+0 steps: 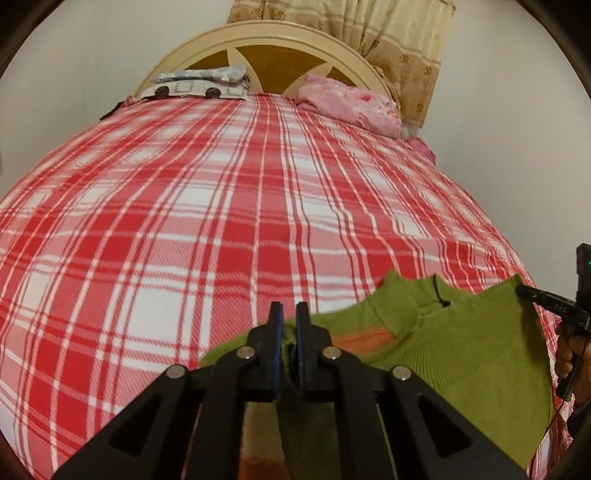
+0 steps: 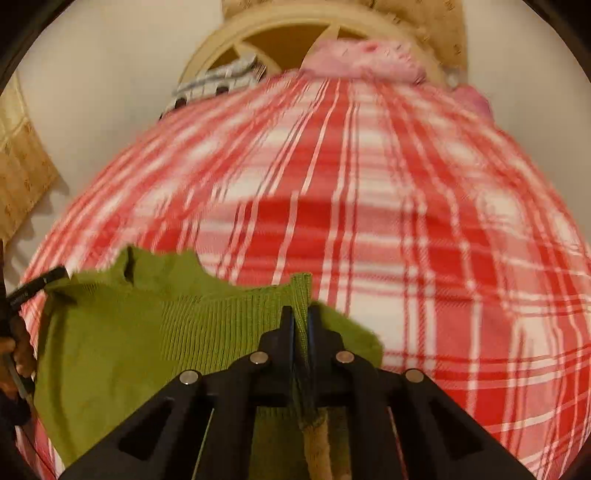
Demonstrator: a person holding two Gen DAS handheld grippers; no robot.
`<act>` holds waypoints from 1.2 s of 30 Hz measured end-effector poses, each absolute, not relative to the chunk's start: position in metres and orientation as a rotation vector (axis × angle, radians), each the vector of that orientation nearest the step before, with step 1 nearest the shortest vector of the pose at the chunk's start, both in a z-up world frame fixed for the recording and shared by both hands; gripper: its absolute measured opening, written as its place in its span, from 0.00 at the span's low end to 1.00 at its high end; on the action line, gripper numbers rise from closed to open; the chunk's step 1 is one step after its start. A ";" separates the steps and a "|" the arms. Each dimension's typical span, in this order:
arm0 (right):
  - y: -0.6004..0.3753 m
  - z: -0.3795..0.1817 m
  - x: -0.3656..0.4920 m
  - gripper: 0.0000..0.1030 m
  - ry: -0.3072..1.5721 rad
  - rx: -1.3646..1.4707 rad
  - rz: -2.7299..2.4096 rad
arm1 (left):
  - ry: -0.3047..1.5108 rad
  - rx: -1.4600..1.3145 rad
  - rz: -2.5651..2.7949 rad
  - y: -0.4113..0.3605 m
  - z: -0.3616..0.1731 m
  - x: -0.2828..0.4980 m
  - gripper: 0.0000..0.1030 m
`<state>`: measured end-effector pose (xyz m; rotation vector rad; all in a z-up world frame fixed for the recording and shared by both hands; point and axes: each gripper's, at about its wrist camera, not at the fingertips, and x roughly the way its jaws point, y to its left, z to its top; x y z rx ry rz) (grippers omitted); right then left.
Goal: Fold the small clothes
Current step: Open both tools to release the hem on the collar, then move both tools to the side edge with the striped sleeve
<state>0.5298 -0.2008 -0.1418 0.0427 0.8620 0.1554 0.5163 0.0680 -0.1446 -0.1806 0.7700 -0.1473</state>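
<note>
A green knit sweater (image 1: 461, 343) with an orange stripe (image 1: 364, 341) hangs stretched between both grippers, just above the near end of the bed. In the left wrist view my left gripper (image 1: 289, 310) is shut on a bunched green edge of it. At the far right of that view the right gripper (image 1: 522, 291) pinches the sweater's other corner. In the right wrist view my right gripper (image 2: 300, 314) is shut on the ribbed green edge of the sweater (image 2: 129, 332). The left gripper (image 2: 59, 275) holds the far left corner. The collar points away, towards the headboard.
A red and white plaid blanket (image 1: 221, 221) covers the bed. At the cream headboard (image 1: 273, 33) lie a pink pillow (image 1: 351, 103) and folded grey patterned bedding (image 1: 199, 83). A beige curtain (image 1: 399, 44) hangs behind on the right. A hand (image 1: 565, 354) grips the right tool.
</note>
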 end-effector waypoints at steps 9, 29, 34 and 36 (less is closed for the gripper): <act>-0.208 -0.162 0.544 0.05 0.900 0.036 0.074 | 0.819 -0.172 -0.097 0.074 -0.152 0.524 0.20; -0.176 -0.126 0.440 0.61 0.818 0.058 0.245 | 0.913 -0.080 0.016 0.070 -0.177 0.441 0.59; -0.161 -0.162 0.398 0.61 0.912 0.000 0.279 | 0.897 -0.103 0.035 0.069 -0.181 0.421 0.59; -0.155 -0.181 0.386 0.61 0.944 -0.047 0.261 | 0.893 -0.099 0.042 0.066 -0.182 0.413 0.59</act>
